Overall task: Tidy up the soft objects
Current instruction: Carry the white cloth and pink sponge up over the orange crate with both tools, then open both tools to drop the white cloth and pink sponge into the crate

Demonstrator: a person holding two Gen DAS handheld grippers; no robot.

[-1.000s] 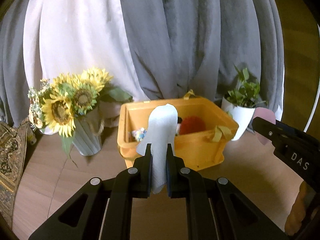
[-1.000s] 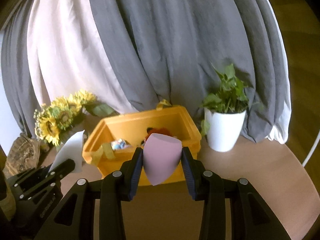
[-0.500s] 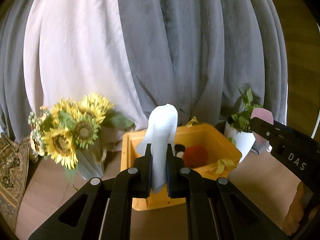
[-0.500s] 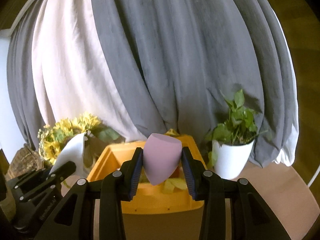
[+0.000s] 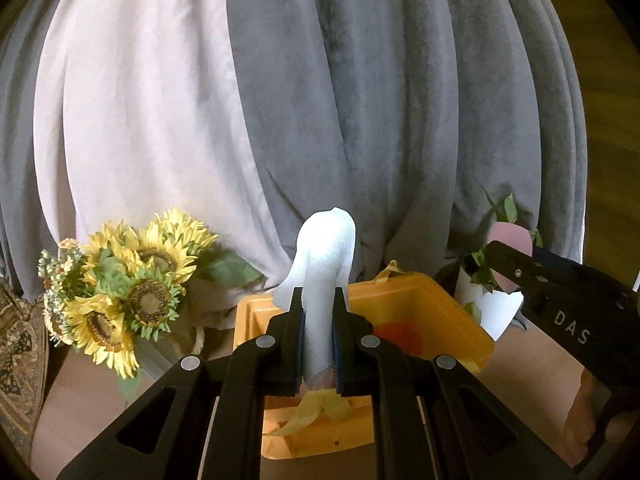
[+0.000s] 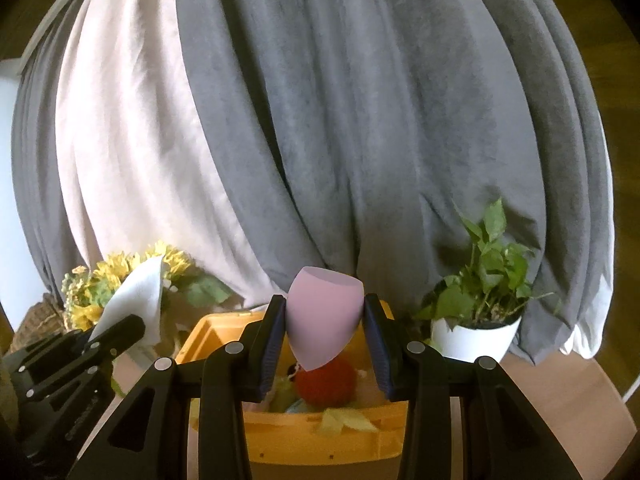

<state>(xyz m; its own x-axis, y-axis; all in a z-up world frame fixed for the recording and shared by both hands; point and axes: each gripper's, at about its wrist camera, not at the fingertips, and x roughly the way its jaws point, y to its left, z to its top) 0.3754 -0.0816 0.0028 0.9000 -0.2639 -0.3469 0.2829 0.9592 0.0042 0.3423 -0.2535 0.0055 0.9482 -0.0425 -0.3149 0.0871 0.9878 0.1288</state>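
Yellow plastic bin (image 6: 320, 454): sits on the wooden bench (image 6: 592, 412), toward its back edge, between the sunflower bouquet (image 5: 132, 292) and the potted plant (image 6: 480, 308).
Bin contents: red pom-like ball (image 6: 326, 380), yellow fabric strips (image 6: 344, 424), something blue-green under them; too hidden to name.
Left gripper (image 5: 318, 332): closed narrow on a white folded cloth (image 5: 326, 272), cloth standing up out of the jaws, held above the bin's near wall.
Right gripper (image 6: 324, 340): clamped on a pink teardrop sponge (image 6: 322, 316), pointed end down, over the bin opening, not touching the contents.
Done so far: several soft items already in the bin.
Left to do: likely lower and release both held items; neither is inside yet.
Other loose items: none visible on the bench, but its near edge is blocked by both grippers, so can't be sure.
Progress guess: late stage, drop-off pending.
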